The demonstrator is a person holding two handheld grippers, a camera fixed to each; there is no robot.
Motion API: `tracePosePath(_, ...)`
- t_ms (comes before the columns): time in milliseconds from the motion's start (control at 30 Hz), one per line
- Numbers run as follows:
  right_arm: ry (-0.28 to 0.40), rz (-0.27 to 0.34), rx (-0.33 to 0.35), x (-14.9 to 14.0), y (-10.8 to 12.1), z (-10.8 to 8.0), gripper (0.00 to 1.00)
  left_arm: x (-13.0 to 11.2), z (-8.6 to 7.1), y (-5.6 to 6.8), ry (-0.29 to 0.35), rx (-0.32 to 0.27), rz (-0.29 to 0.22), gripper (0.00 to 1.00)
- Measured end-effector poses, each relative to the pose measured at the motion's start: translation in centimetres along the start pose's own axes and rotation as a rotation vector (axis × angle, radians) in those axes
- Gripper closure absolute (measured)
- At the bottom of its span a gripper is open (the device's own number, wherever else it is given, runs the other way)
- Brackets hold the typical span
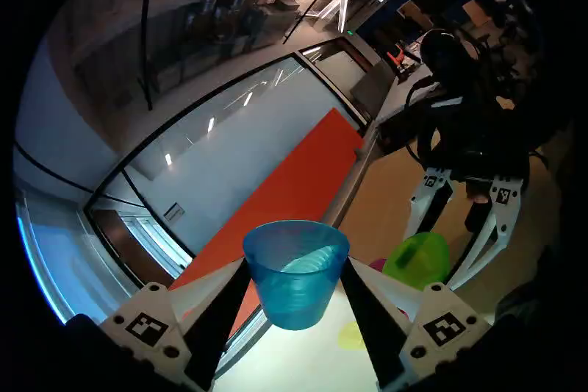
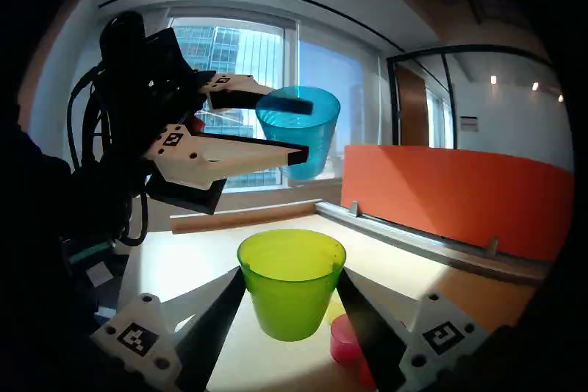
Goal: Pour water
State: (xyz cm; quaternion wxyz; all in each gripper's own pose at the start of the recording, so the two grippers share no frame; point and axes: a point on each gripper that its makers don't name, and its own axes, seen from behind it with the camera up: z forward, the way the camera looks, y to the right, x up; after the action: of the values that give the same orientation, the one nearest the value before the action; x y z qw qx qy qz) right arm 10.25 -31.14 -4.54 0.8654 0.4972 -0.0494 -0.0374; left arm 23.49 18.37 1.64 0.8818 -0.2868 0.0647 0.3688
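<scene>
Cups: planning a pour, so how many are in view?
3. A blue cup in the jaws of the left gripper, a green cup in the jaws of the right gripper, a pink cup on the table. A half-hidden yellow thing may be a fourth.
</scene>
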Motion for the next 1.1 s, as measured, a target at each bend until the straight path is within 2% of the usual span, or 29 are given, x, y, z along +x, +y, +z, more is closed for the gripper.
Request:
tracePosePath(867, 0.007, -0.003, 0.002, 0.5, 0.2, 0.2, 0.12, 0.6, 1.0, 0.1, -0.005, 0.001, 0.091, 0.16)
tracePosePath(1100, 0.008, -0.004, 0.0, 0.5, 0.4, 0.4, 0.12, 0.5, 0.7, 0.1, -0.008, 0.004, 0.116, 0.16)
